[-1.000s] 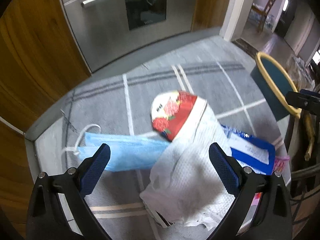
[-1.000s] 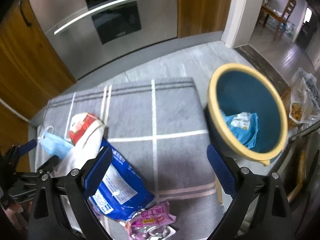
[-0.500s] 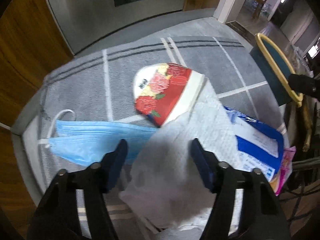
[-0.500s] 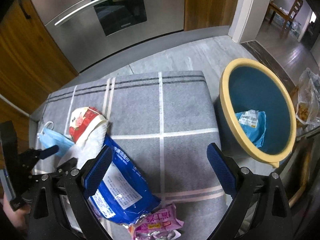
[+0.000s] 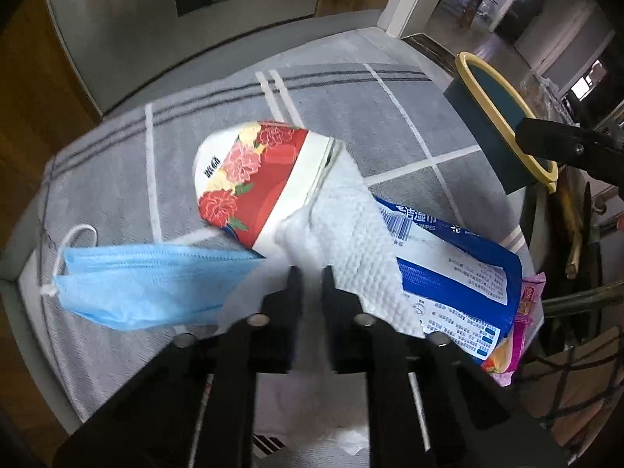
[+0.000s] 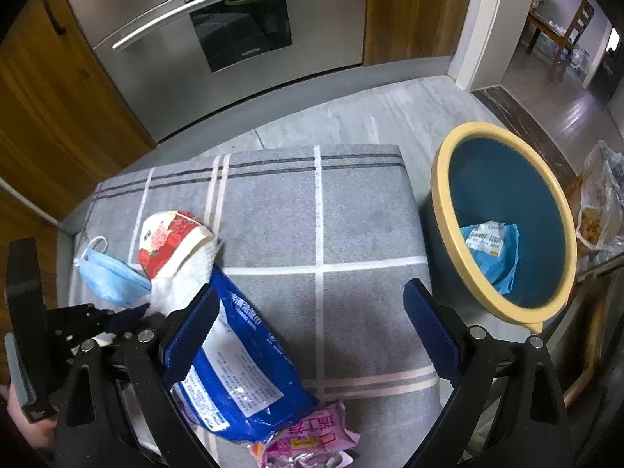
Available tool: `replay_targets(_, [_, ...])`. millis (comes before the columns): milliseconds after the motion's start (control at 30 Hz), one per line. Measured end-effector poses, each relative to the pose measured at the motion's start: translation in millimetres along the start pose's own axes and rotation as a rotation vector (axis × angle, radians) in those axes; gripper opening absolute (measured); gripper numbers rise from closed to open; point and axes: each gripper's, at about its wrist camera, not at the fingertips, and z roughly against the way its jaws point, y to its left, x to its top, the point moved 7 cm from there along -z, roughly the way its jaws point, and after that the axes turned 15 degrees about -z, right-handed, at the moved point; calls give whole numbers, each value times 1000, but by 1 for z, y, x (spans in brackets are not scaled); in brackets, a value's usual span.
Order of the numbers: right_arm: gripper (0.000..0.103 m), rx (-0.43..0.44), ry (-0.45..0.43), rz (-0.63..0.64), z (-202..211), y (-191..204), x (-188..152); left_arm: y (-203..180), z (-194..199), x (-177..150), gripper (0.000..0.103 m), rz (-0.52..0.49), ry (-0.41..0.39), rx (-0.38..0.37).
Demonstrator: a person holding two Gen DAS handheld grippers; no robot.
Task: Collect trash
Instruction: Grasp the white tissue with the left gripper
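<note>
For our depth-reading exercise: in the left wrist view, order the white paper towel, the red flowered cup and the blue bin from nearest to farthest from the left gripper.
1. White paper towel, at the left gripper.
2. Red flowered cup, just beyond, slightly left.
3. Blue bin, far right.

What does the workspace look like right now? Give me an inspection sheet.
Surface: grey checked mat on a grey floor.
Job's things: white paper towel, blue face mask, red floral cup, blue wipes pack, pink wrapper; blue bin with yellow rim holds a blue wrapper.
Clutter: clear bag of food beside the bin.
Grippers: left hand-held gripper just closed on the paper towel; right hand-held gripper open, empty.
Cables: nothing seen.
Surroundings: steel oven, wood cabinets, doorway with chair.
</note>
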Motion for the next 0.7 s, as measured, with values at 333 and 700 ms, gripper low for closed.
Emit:
replay_targets(333, [95, 30, 13, -32, 1, 9, 3, -11, 66, 34, 4, -105, -189, 87])
replay_targets(700, [95, 62, 18, -116, -10, 41, 12, -2, 139, 35, 4, -147, -325, 112])
